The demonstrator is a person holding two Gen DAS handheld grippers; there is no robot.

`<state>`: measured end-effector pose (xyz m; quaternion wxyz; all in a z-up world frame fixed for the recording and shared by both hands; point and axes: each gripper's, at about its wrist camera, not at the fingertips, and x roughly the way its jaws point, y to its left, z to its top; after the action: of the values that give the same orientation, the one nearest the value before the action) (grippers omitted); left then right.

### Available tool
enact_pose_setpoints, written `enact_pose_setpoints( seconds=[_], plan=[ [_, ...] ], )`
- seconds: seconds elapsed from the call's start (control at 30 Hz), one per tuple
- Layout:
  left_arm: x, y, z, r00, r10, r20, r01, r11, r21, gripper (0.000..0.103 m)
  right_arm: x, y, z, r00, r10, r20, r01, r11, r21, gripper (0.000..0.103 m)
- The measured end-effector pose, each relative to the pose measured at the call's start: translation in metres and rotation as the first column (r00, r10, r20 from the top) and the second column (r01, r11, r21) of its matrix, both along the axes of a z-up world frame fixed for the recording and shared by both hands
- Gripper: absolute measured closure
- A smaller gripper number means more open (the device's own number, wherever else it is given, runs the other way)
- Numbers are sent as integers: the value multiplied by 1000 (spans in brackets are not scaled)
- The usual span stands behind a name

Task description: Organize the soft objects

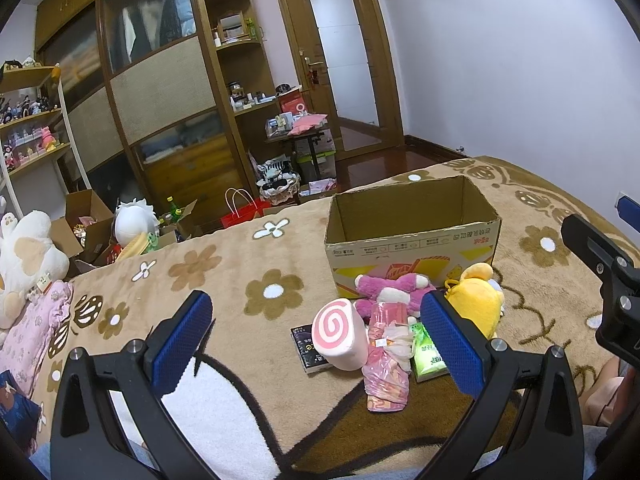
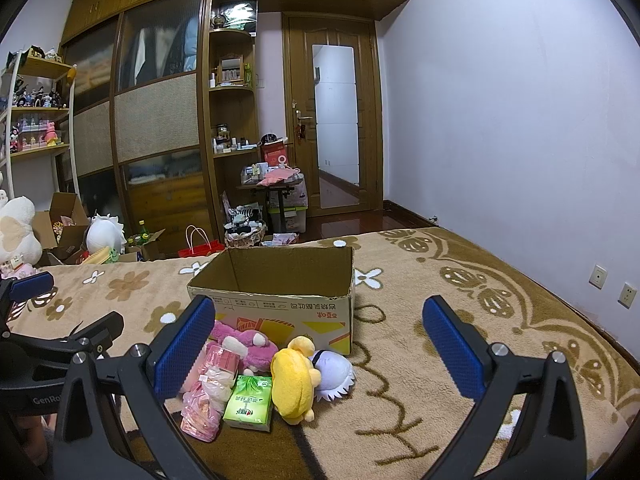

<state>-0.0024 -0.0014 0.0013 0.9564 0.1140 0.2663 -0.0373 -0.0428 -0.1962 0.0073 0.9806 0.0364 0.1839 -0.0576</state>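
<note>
An open, empty cardboard box (image 1: 412,236) (image 2: 276,292) stands on the flower-patterned blanket. In front of it lies a pile: a pink-swirl roll plush (image 1: 340,334), a magenta plush (image 1: 390,286) (image 2: 244,340), a yellow plush (image 1: 478,298) (image 2: 294,380), a white-lilac plush (image 2: 334,374), a pink plastic bag (image 1: 386,364) (image 2: 204,396), a green tissue pack (image 1: 428,354) (image 2: 249,402) and a black packet (image 1: 308,346). My left gripper (image 1: 316,340) is open and empty, just short of the pile. My right gripper (image 2: 320,346) is open and empty, also near the pile.
The blanket (image 2: 440,344) covers a bed. A large white plush (image 1: 24,260) and pink cloth (image 1: 36,320) lie at the left. Beyond the bed edge are boxes, a red bag (image 1: 240,212), wardrobes and a door. The right gripper's body shows in the left wrist view (image 1: 608,280).
</note>
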Motion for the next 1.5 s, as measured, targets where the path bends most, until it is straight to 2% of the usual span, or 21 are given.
enact_pose_setpoints(
  seconds=[1.5],
  plan=[
    [-2, -3, -3, 1000, -9, -5, 9, 1000, 11, 0, 0, 1, -1, 1000, -1, 0, 1, 1000, -1, 0]
  ],
)
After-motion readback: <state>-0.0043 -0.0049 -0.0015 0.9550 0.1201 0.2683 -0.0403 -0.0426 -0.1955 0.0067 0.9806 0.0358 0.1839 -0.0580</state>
